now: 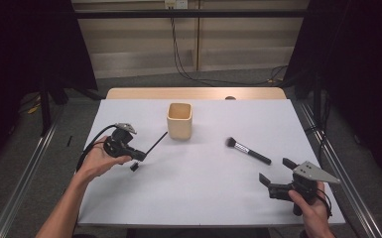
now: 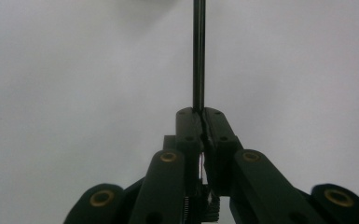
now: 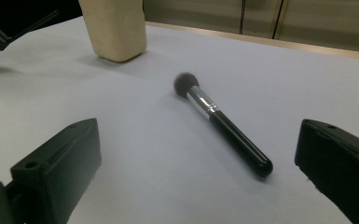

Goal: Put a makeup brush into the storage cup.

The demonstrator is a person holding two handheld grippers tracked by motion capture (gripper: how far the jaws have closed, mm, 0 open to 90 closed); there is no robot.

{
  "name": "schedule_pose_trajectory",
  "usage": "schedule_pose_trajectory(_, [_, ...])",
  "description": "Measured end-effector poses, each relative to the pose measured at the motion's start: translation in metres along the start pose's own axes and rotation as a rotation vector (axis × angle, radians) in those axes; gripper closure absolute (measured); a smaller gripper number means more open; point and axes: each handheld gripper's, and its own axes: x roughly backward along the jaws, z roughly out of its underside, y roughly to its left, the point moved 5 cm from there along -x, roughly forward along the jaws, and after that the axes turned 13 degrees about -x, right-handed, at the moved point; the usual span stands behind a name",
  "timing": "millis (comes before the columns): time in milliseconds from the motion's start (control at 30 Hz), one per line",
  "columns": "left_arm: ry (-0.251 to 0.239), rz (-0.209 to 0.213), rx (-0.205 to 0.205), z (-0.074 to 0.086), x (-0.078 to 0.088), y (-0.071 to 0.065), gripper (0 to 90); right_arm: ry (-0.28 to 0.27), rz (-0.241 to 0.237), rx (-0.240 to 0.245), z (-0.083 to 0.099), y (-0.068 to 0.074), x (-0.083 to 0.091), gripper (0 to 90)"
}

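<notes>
My left gripper (image 1: 140, 157) clamps a thin rod (image 1: 157, 141) pointing toward the cup (image 1: 179, 120); right gripper (image 1: 277, 173) gapes by the brush (image 1: 248, 150)

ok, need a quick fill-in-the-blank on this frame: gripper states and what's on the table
1. The left gripper is shut on a thin black ____.
2. The makeup brush lies flat on the ____, in front of the right gripper.
3. The right gripper's jaws stand ____, holding nothing.
4. The beige cup stands ____ near the middle of the table.

Missing words: stick; table; open; upright
</notes>
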Motion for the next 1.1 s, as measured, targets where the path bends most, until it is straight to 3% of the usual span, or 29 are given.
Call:
schedule_pose_trajectory(100, [-0.058, -0.052, -0.001, -0.001, 0.006, 0.000, 85.9, 0.002, -0.009, 0.004, 0.000, 0.001, 0.000, 0.3])
schedule_pose_trajectory(233, [-0.143, -0.078, 0.033, -0.001, 0.013, 0.001, 85.9, 0.001, -0.013, 0.002, 0.000, 0.001, 0.000, 0.3])
schedule_pose_trajectory(300, [-0.157, -0.098, 0.035, 0.000, 0.016, 0.001, 85.9, -0.002, -0.011, -0.002, 0.000, 0.001, 0.001, 0.3])
schedule_pose_trajectory(700, [-0.322, -0.140, 0.071, 0.007, 0.027, -0.010, 85.9, -0.006, -0.013, -0.006, -0.001, 0.000, 0.001, 0.3])
schedule_pose_trajectory(900, [-0.382, -0.149, 0.046, 0.002, 0.032, -0.025, 85.9, -0.008, -0.022, -0.004, -0.001, 0.001, 0.002, 0.3])
schedule_pose_trajectory(1100, [-0.390, -0.154, 0.043, 0.002, 0.030, -0.034, 85.9, -0.010, -0.022, -0.006, -0.001, 0.002, 0.002, 0.3])
